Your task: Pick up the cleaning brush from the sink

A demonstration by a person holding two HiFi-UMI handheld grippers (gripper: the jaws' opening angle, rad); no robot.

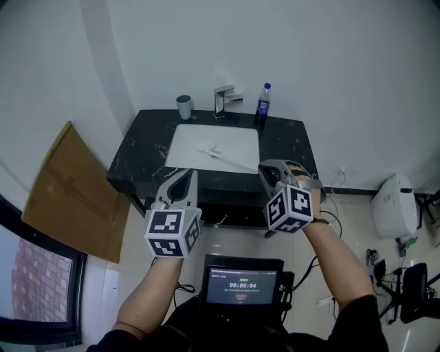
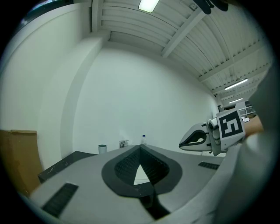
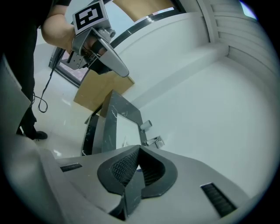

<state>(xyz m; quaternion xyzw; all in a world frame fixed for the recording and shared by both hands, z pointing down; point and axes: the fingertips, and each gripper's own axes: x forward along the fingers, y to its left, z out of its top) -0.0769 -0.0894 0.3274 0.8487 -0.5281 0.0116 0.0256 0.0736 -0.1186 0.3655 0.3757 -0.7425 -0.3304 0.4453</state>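
One slim white cleaning brush (image 1: 225,157) in rectangular sink (image 1: 184,147), black marbled counter (image 1: 140,155)

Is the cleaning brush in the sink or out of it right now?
In the sink: the cleaning brush lies flat on its white floor, handle pointing toward the front right corner.

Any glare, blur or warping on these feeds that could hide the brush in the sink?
Head view: sharp, evenly lit, but the pale brush barely contrasts with the white sink. Left gripper view: fisheye-bent ceiling, bright lamp. Right gripper view: rolled, sink washed out.
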